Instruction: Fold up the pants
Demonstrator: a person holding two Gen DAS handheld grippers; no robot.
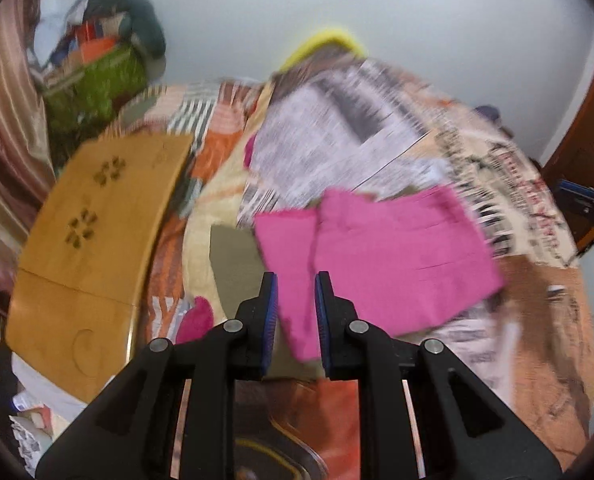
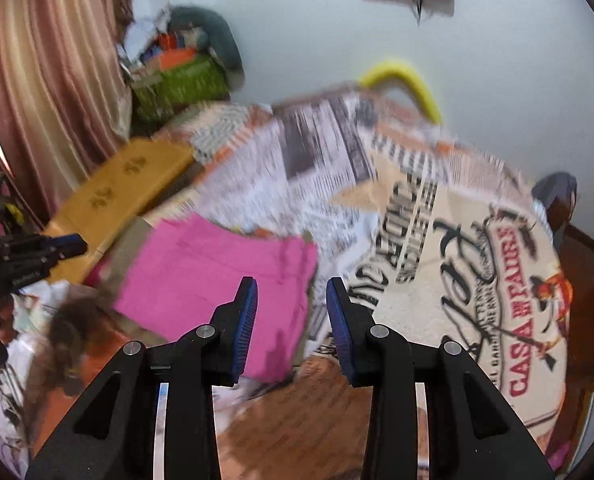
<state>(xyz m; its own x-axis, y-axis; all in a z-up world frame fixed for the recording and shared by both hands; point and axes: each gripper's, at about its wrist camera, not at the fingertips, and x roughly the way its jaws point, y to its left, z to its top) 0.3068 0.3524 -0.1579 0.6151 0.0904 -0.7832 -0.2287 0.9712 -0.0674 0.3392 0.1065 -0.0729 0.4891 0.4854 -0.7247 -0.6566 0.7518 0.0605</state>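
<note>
Pink pants (image 1: pixel 381 256) lie folded flat on a bed covered with a newspaper-print sheet (image 1: pixel 337 132); they also show in the right wrist view (image 2: pixel 213 276). My left gripper (image 1: pixel 295 280) is open and empty, above the pants' near left edge. My right gripper (image 2: pixel 291 284) is open and empty, above the pants' near right edge. The left gripper shows at the left edge of the right wrist view (image 2: pixel 33 256), and the right gripper at the right edge of the left wrist view (image 1: pixel 585 204). Both views are blurred by motion.
A yellow wooden board (image 1: pixel 97 240) lies on the bed left of the pants. A pile of clothes and a green bag (image 2: pixel 177 84) sit at the back left by a curtain (image 2: pixel 45 92). A yellow curved object (image 2: pixel 409 84) lies at the far bed edge.
</note>
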